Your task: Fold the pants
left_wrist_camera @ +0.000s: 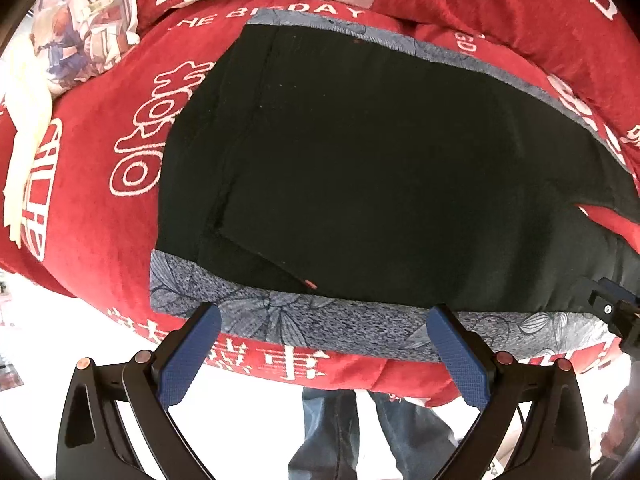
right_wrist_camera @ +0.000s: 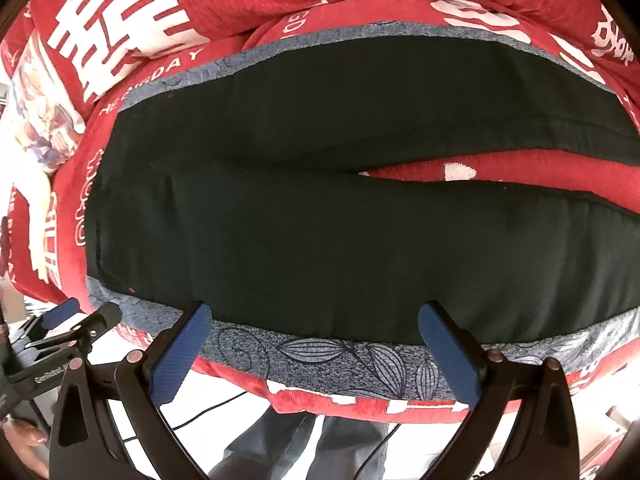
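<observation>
Dark, near-black pants (left_wrist_camera: 360, 168) lie spread flat on a grey-blue leaf-print cloth (left_wrist_camera: 280, 320) over a red blanket. In the right wrist view the pants (right_wrist_camera: 320, 240) show both legs running to the right, with a red gap between them. My left gripper (left_wrist_camera: 324, 316) hovers open above the near edge of the cloth, nothing between its blue pads. Equally open and empty, my right gripper (right_wrist_camera: 314, 312) sits over the near hem of the pants. The other gripper's tip shows at the right edge (left_wrist_camera: 612, 312) and at the left edge (right_wrist_camera: 76, 320).
The red blanket (left_wrist_camera: 100, 208) with white lettering covers the bed. A printed pillow (left_wrist_camera: 80, 28) lies at the far left. A person's legs in blue jeans (left_wrist_camera: 360, 432) stand at the bed's near edge. A cable (right_wrist_camera: 208, 412) trails on the white floor.
</observation>
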The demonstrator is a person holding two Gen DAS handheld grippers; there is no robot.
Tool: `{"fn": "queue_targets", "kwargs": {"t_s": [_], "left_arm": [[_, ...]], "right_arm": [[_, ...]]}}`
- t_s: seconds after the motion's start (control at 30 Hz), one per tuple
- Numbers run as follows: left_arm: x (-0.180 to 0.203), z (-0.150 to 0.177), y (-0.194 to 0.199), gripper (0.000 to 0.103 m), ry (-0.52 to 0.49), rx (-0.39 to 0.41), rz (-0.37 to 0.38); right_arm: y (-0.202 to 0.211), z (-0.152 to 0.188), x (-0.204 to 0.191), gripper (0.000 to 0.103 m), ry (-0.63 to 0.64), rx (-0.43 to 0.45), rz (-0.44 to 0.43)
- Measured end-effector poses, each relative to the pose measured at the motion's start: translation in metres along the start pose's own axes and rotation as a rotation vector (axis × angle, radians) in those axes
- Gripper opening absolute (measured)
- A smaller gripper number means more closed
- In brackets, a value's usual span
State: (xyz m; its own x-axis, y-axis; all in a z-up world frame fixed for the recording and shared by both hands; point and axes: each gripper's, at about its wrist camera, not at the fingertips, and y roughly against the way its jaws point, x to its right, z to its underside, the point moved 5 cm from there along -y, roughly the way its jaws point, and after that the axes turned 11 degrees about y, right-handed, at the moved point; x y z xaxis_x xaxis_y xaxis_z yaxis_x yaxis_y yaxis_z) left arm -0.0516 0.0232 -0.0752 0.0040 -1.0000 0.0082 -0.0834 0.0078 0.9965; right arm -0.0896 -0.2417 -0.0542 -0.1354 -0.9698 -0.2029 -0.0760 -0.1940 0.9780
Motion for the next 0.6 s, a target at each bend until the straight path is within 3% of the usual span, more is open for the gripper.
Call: {"fn": "queue_targets", "kwargs": {"t_s": [0.17,0.27,0.4,0.47,0.5,0.57,0.6], "left_arm": [[-0.011,-0.001,-0.003,0.103,-0.006,-0.017,0.031],[-0.019,-0.003,-0.001,0.103,-0.03,-0.003,0.055],[-0.042,0.001,0.003,0.103,-0.006,-0.01,0.208],[-0.054,0.005,-0.001,0.103,0.01,-0.028,0.256],[-0.06,0.007,-0.005,0.103,0.022,-0.037,0.269],[-0.073,0.011,-0.015,0.103,0.068,-0.069,0.309],[-0.076,0.013,-0.018,0.103,0.085,-0.08,0.324]], "right_arm": [[0.002,0.004,-0.011,0.103,0.007,0.005,0.036],[0.006,0.008,-0.018,0.103,-0.019,0.025,-0.001],[0.01,0.02,-0.039,0.099,-0.125,0.087,-0.327],[-0.001,0.031,-0.054,0.076,-0.16,0.07,-0.484],[-0.009,0.037,-0.062,0.059,-0.174,0.05,-0.546],[-0.033,0.053,-0.079,0.055,-0.214,-0.012,-0.675],[-0.047,0.062,-0.085,0.055,-0.227,-0.039,-0.698]]}}
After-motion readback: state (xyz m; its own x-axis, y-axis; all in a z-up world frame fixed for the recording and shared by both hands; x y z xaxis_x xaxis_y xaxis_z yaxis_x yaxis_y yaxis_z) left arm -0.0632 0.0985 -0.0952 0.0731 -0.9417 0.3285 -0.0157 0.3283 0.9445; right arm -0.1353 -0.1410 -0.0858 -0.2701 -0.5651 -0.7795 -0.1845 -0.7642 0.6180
